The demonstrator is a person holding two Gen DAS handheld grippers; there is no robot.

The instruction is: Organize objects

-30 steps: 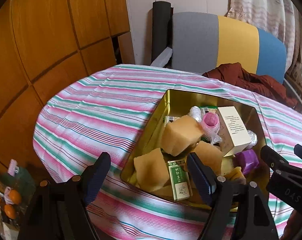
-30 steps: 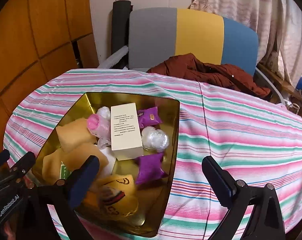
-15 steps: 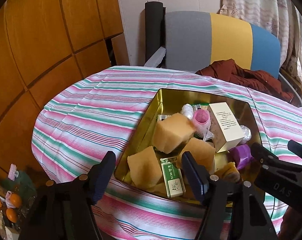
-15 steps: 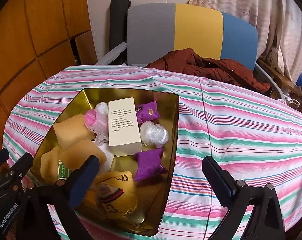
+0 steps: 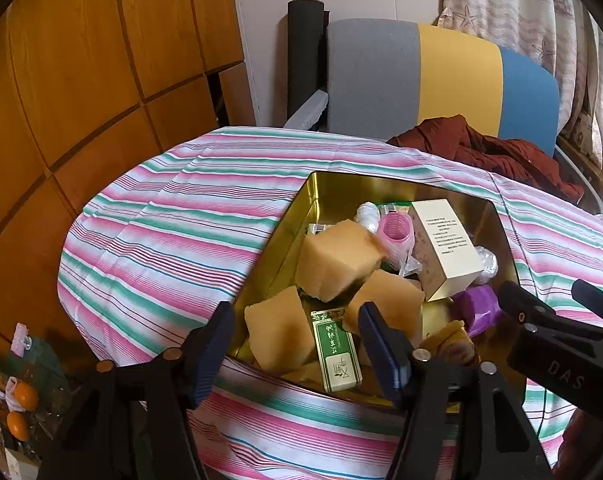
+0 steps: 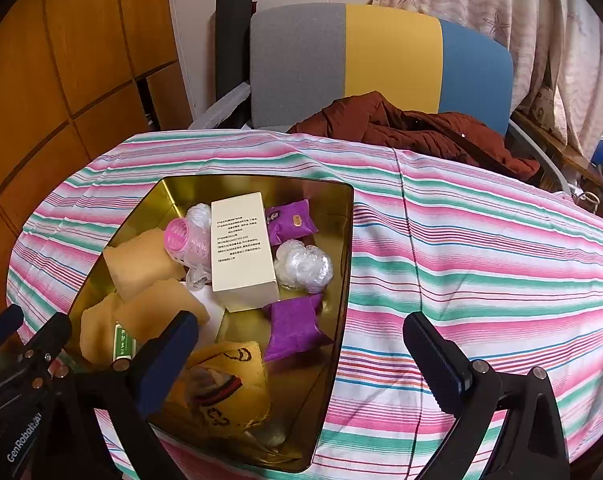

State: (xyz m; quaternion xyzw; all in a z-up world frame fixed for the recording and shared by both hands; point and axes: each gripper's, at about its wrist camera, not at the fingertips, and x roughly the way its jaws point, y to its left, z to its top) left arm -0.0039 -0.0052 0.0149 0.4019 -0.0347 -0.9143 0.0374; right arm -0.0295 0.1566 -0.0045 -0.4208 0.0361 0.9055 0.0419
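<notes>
1. A wall of orange-brown wooden panels (image 5: 81,80) fills the far left, behind a tabletop draped in a pink, green and white striped cloth (image 5: 173,240).
2. The left hand-held gripper (image 5: 297,340) hangs over the near left edge of the tabletop, angled down; its jaws have just been closing and now stand partly apart, pressing on nothing. A tan foam block (image 5: 277,332) and a small green-and-white carton (image 5: 335,350) in the tin beyond show through the gap.
3. An open, gold-coloured metal tin (image 6: 341,264) sits on the cloth toward the near left part of the tabletop, crowded with small goods.
4. Inside, from the left: three tan foam blocks in all, a pink ribbed plastic roller in clear wrap (image 6: 181,238), a cream rectangular cardboard box printed with text (image 6: 241,248) lying across the middle, two purple foil sachets (image 6: 289,222), a crumpled ball of clear plastic (image 6: 303,266) and, at the near end, a yellow fabric piece with dark markings (image 6: 225,384).
5. The right hand-held gripper (image 6: 301,348) stands wide open and holds nothing, its left finger over the tin's near end and its right finger over bare cloth.
6. Behind the far edge stands a chair with a grey, yellow and blue backrest (image 6: 381,60), a rust-brown jacket (image 6: 413,132) heaped on its seat.
7. A pale curtain with a starfish print (image 6: 521,8) hangs at far right.
</notes>
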